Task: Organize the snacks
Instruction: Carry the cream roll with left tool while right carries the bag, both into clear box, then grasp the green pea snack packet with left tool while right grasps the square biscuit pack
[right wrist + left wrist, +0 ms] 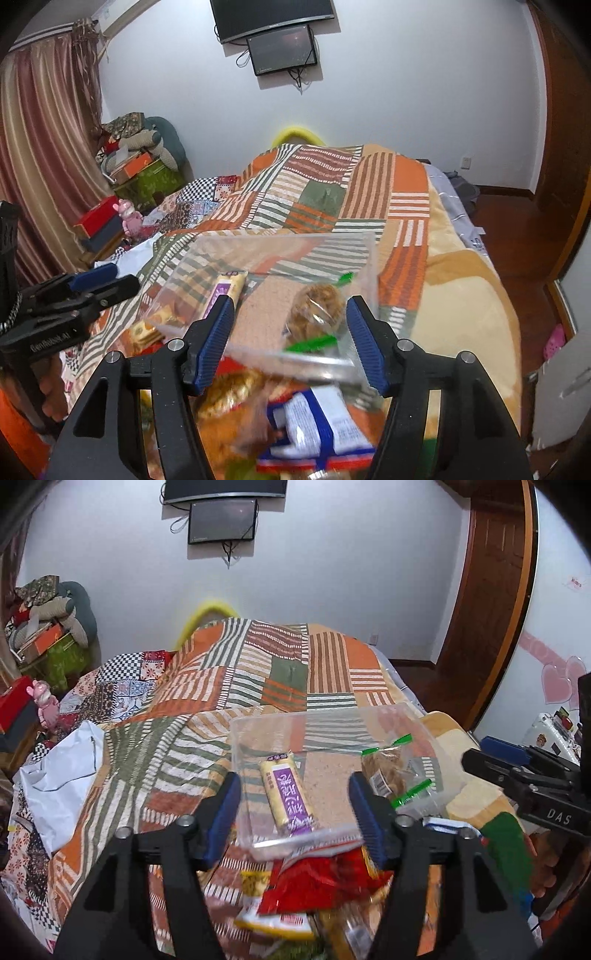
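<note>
Snacks being sorted into a clear bin [258, 731] on a quilted bed [207, 686].
Inside the bin, a purple-labelled bar [286, 794] is seen lengthwise, straight ahead of the left tool [295, 812]; loose packets [314, 882] lie beneath both tools. Left tool and right tool [290, 338] are held wide open, gripping nothing.

both cameras ride low over the near end of the bed [280, 672], looking along their own fingers toward the far wall and its two screens [221, 520]. left view sits close above the clear box [295, 720], its neighbour, the right gripper [517, 771], poking in at the right edge. right view faces the same way, the left gripper [85, 291] at its left edge. they share box, quilt and wall.
</note>
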Demonstrator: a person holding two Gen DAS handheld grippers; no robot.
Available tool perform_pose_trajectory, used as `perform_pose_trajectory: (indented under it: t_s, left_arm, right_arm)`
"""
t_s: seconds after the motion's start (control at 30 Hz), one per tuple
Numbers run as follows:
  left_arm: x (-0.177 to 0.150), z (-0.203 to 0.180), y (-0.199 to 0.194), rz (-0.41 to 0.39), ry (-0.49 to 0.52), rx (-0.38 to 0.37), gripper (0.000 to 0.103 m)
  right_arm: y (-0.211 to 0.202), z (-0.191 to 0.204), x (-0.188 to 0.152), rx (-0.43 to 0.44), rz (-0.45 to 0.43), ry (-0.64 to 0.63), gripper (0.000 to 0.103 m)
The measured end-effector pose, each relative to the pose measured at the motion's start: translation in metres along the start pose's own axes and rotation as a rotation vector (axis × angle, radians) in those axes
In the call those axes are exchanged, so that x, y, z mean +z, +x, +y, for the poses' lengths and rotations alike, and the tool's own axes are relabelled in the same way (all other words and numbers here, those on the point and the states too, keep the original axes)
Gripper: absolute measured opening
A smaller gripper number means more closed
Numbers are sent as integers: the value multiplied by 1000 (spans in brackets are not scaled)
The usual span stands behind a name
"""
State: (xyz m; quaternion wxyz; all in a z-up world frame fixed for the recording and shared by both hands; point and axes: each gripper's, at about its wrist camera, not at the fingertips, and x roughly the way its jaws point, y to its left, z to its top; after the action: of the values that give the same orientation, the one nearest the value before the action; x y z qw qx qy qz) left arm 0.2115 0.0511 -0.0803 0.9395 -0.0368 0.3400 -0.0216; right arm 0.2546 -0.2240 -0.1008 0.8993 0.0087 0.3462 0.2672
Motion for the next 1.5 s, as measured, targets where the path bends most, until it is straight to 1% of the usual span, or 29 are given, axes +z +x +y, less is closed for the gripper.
perform_pose_trajectory:
  t_s: [0.1, 0.2, 0.27, 0.37, 0.53, 0.8, 0.9, 0.97, 1.07, 1.17, 1.33, 1.37, 1.43, 1.47, 1.5]
  left_arm:
    - [-8, 3, -16, -8, -11, 7, 82]
    - [-18, 8, -28, 1, -20, 17, 87]
    - [-25, 12, -31, 17, -28, 23, 87]
    - [-40, 19, -32, 62, -42, 27, 87]
    - [-68, 23, -27, 134, -48, 32, 87]
    - [-109, 31, -8, 259, -49, 48, 87]
    - [-119, 33, -1, 299, -52, 39, 87]
    - [-124, 32, 3, 321, -53, 23, 87]
    - [-130, 26, 11, 345, -47, 1, 87]
    - [-137, 19, 22, 374, -53, -18, 87]
    - [-140, 10, 32, 351, -57, -5, 86]
    - [-140, 10, 33, 345, -61, -6, 84]
    - [-140, 10, 32, 333, -74, -16, 75]
    - [-140, 10, 32, 329, -78, -24, 65]
    - [-140, 8, 32, 328, -80, -32, 53]
  right_arm:
    - [-13, -1, -8, -11, -5, -2, 63]
    - [-24, -5, -16, -20, 1, 2, 63]
    - [-29, -8, -23, -31, 8, 3, 63]
    - [-32, -7, -34, -37, 27, 1, 63]
    - [-32, -11, -60, -50, 79, 14, 63]
    - [-13, -19, -97, -56, 205, 35, 63]
    - [-4, -19, -107, -47, 249, 38, 63]
    - [0, -17, -110, -36, 260, 37, 63]
    - [6, -14, -112, -29, 275, 36, 63]
    - [9, -12, -114, -44, 275, 34, 63]
    - [9, -17, -118, -40, 288, 43, 62]
    - [10, -17, -119, -42, 289, 45, 59]
    - [8, -17, -121, -45, 281, 40, 58]
    - [6, -17, -121, -46, 277, 38, 57]
    - [3, -16, -121, -46, 269, 31, 54]
